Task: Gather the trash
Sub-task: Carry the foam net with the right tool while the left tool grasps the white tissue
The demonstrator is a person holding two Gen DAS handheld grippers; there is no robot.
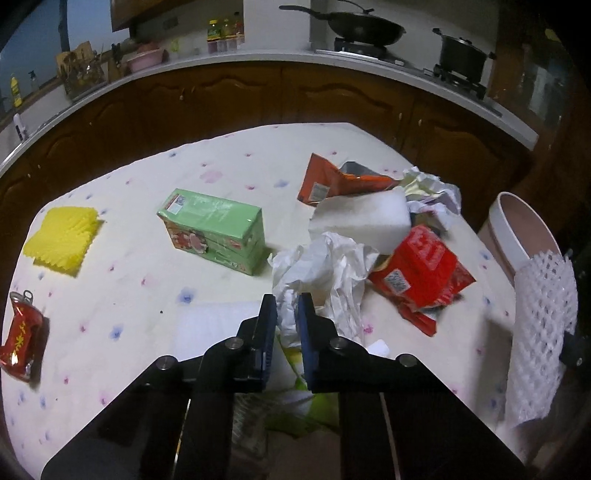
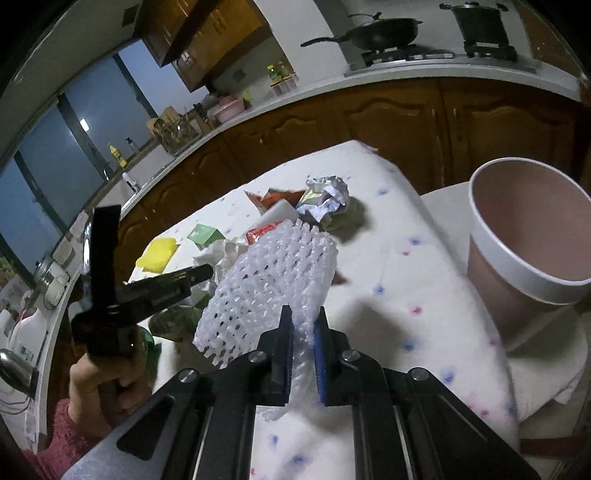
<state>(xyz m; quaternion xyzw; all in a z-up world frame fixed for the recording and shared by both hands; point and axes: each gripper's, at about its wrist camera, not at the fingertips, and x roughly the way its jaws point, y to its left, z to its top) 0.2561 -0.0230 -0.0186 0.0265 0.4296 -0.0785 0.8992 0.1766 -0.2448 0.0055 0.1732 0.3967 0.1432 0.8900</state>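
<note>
My right gripper [image 2: 303,325] is shut on a white foam fruit net [image 2: 273,280] and holds it above the table, left of the pink bin [image 2: 532,236]. The net [image 1: 539,332] and the bin [image 1: 517,229] also show at the right of the left wrist view. My left gripper [image 1: 287,306] is shut on crumpled white paper [image 1: 325,273] in the trash pile. Around it lie a red wrapper [image 1: 421,273], an orange snack bag [image 1: 332,177], a green carton [image 1: 214,229], a yellow foam net [image 1: 61,240] and a crushed red can [image 1: 22,336].
The table has a white dotted cloth [image 1: 129,295]. A white foam block [image 1: 365,218] and more crumpled paper [image 1: 432,188] lie in the pile. Wooden cabinets and a counter with a wok [image 1: 362,26] and a pot [image 1: 461,51] stand behind the table.
</note>
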